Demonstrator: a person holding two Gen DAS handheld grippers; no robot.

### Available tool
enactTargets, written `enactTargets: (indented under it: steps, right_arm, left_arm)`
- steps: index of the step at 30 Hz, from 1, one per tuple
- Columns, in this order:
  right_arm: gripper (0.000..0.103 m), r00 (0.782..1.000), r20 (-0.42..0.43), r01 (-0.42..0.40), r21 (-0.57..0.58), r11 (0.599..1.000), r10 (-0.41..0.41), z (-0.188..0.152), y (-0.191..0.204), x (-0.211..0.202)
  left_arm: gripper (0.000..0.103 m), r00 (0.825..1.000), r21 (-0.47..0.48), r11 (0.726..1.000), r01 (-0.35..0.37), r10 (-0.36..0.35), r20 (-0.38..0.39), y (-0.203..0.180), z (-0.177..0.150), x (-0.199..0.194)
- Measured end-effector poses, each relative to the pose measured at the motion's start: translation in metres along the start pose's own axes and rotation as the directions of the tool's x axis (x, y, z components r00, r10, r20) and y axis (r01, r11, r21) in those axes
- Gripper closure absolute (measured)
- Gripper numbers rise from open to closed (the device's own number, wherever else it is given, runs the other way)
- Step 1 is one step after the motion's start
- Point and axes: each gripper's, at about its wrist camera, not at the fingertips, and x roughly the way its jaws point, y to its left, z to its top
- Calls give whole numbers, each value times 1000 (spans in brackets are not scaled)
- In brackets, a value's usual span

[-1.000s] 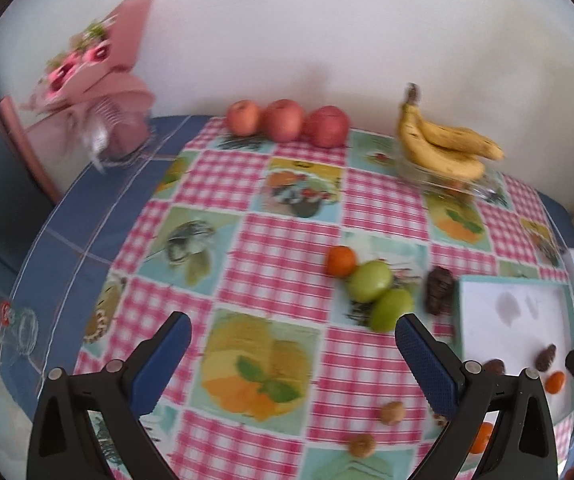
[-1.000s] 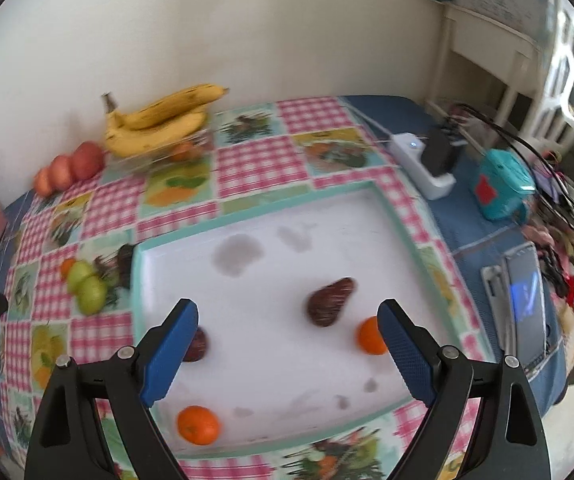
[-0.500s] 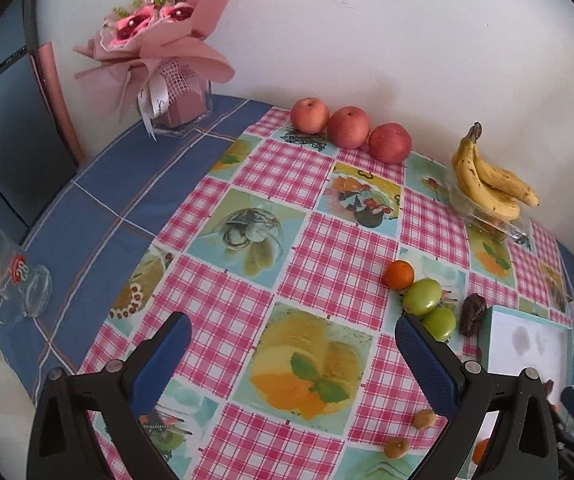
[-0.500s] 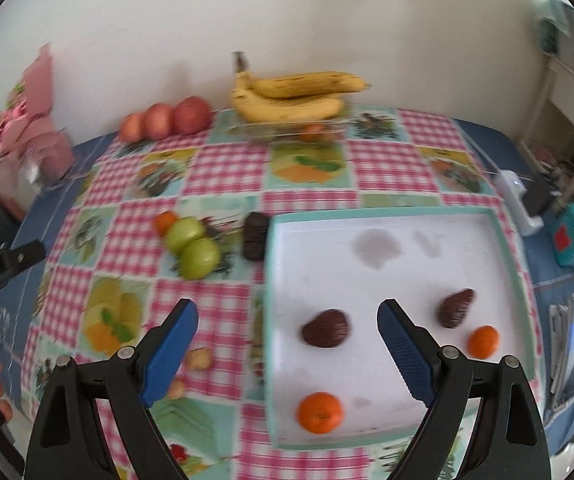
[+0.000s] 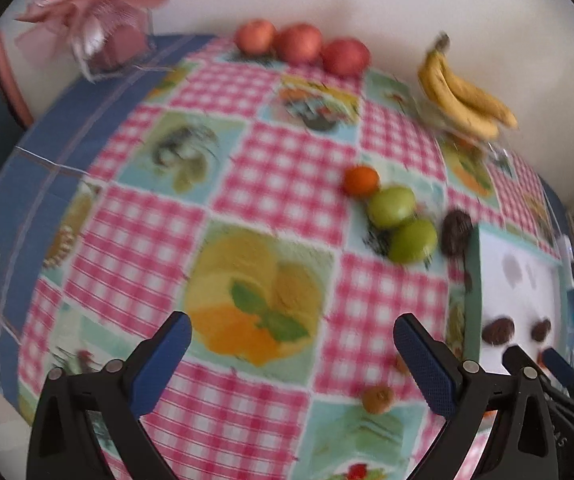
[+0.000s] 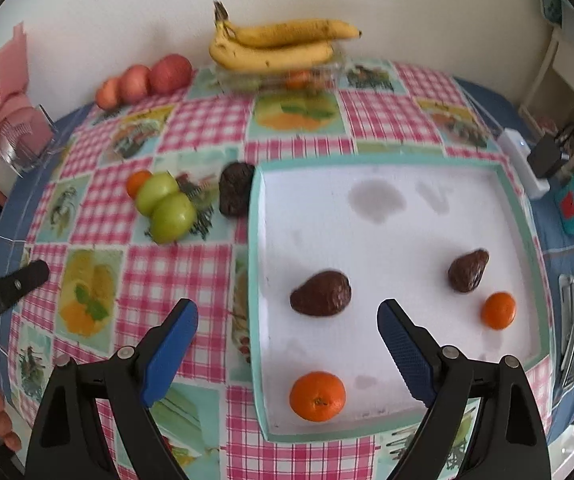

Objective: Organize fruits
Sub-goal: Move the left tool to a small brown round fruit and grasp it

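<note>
Your right tongs point(image 6: 287, 340) have swung back left over the tray point(image 6: 527, 240) edge; both tongs gape wide and empty, the dark fruit point(image 6: 321, 293) just above them, long axis crosswise.

My two wrist cameras look steeply down from above the table point(image 5: 279, 184): left over the cloth, right over the tray point(image 6: 367, 216). Both share the green fruits point(image 5: 401, 220) and bananas point(image 6: 279, 46).
</note>
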Motion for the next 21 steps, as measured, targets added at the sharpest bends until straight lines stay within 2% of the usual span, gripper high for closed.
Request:
enactTargets:
  steps: [5,8,14,18,21]
  right_arm:
    - [11,1000,-18,15,6,1000,-15,-13,-2,3]
    - [11,1000,-12,23,19,1000,-22,-18,-5,0]
    - [11,1000,1,27,53,998,-27,-19,-16,-5]
    - [11,1000,0,23,65,998,-23,-18,-18,-4]
    - [11,1000,2,17,67,998,-17,-18,-19,-4]
  left_arm:
    - [4,998,43,998,43,-41,-50,-14,-19,9]
    - [7,997,74,996,45,-40,-67,-23,-27,13]
    - [28,983,108,988,108,-90,-158,-36,-36,30]
    - [47,979,136,984,118,-92,-183,-46,-43,35]
    - [57,973,165,978,128,-91,-212,-57,-48,41]
